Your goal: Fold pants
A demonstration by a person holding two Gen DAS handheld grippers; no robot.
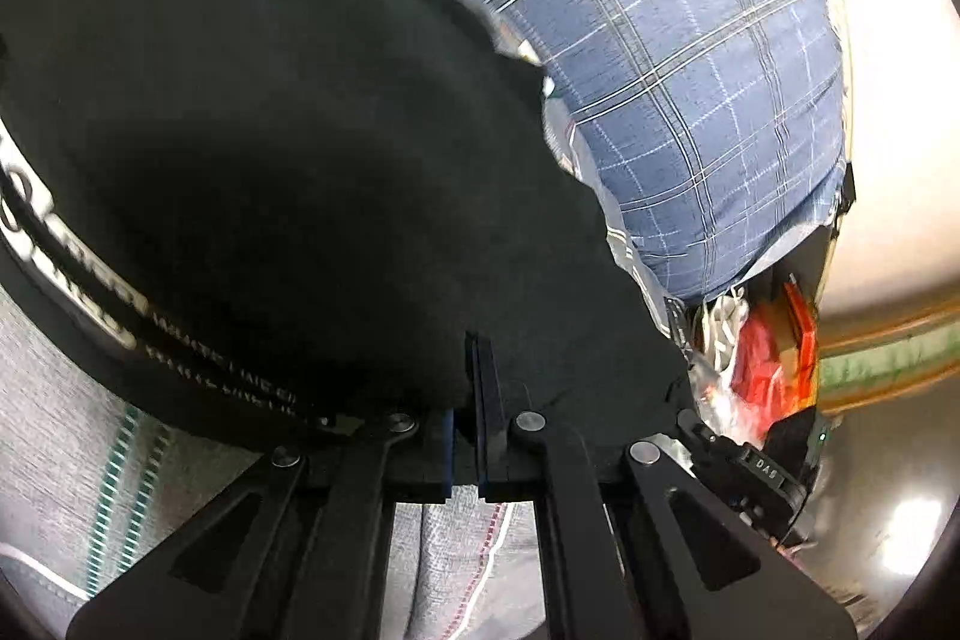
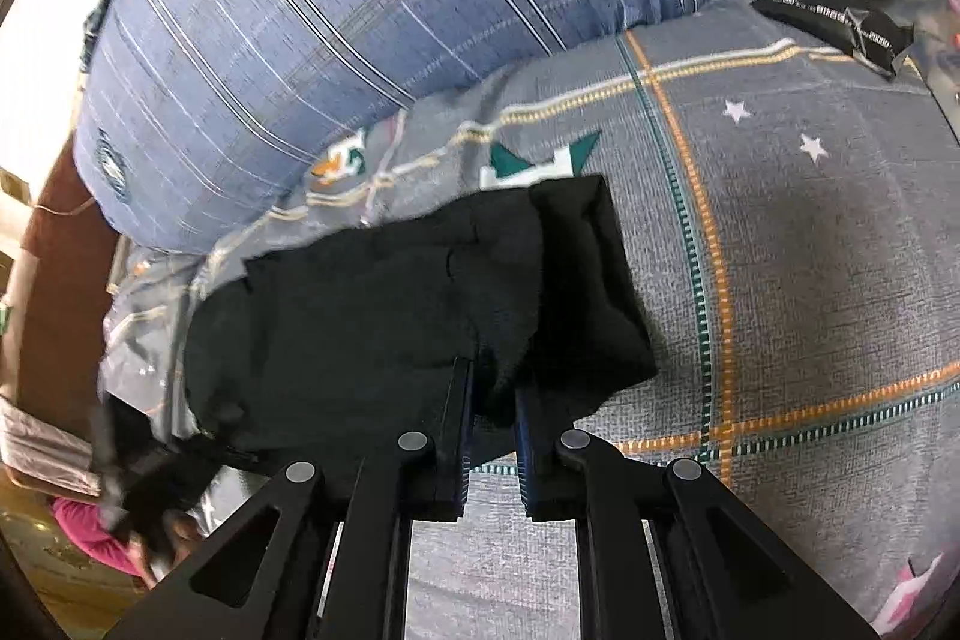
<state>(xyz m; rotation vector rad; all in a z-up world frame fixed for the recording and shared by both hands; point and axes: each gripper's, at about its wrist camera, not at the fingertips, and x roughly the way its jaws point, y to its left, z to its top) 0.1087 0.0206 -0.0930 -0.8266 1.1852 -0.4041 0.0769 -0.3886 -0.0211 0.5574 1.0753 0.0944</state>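
The black pants [image 1: 270, 148] fill most of the left wrist view, lifted off the bed, with a white-lettered band [image 1: 78, 274] at their lower left. My left gripper [image 1: 474, 370] is shut on the pants' edge. In the right wrist view the pants [image 2: 372, 316] lie bunched on the grey bedsheet [image 2: 810, 250], with a folded end [image 2: 588, 280] at the right. My right gripper [image 2: 492, 394] is shut on a fold of the pants.
A large blue plaid pillow [image 2: 360, 10] lies behind the pants; it also shows in the left wrist view [image 1: 690, 70]. A black packet [image 2: 834, 16] sits at the back right of the sheet. Red bags [image 1: 774, 358] and clutter lie beside the bed.
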